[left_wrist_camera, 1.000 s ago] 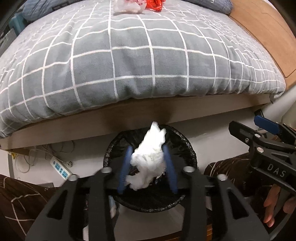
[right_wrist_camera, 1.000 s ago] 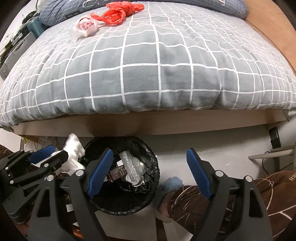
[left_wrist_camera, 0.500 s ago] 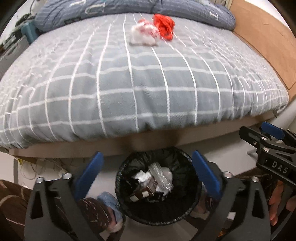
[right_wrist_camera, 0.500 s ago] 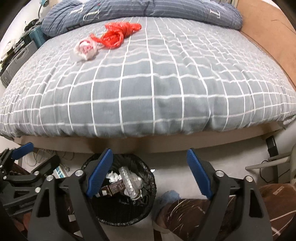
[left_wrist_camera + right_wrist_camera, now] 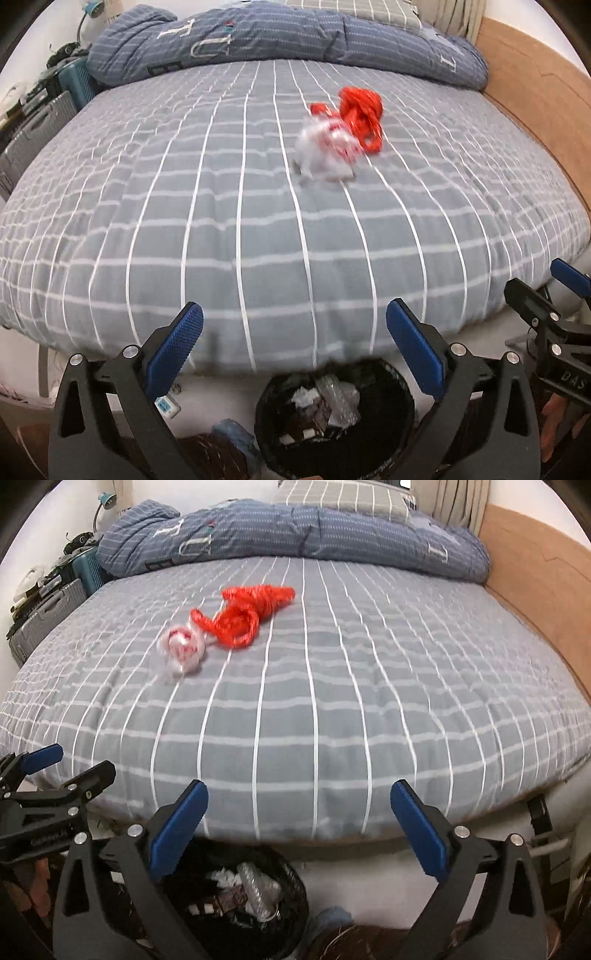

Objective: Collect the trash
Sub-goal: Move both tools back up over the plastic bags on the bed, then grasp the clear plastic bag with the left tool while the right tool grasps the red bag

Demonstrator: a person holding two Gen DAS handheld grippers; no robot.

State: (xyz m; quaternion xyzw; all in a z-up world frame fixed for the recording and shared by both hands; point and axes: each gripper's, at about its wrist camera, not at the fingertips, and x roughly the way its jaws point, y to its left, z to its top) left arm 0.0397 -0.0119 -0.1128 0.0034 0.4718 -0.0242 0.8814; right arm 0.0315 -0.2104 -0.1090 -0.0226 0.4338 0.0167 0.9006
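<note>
At the far left edge of the room, grey and teal cases stand stacked beside the bed. The left gripper hangs over the foot of the bed with its blue pads spread wide and nothing between them. In the right wrist view it shows as a black frame at the lower left. Below it, on the floor against the bed, stands a round bin lined with a black bag; it holds white tissue, a crumpled clear wrapper and dark scraps. A white power strip lies on the floor just left of the bin.

On the grey checked cover, well up the bed from both grippers, lies a crumpled white and red wrapper, blurred in both views. Touching it on its right and farther side is a twisted red plastic bag. Behind them, a rolled blue striped quilt runs across the head of the bed.

The right gripper also points over the foot of the bed, its pads spread wide and holding nothing. The bin sits below its left finger. A wooden bed frame borders the right side of the bed.
</note>
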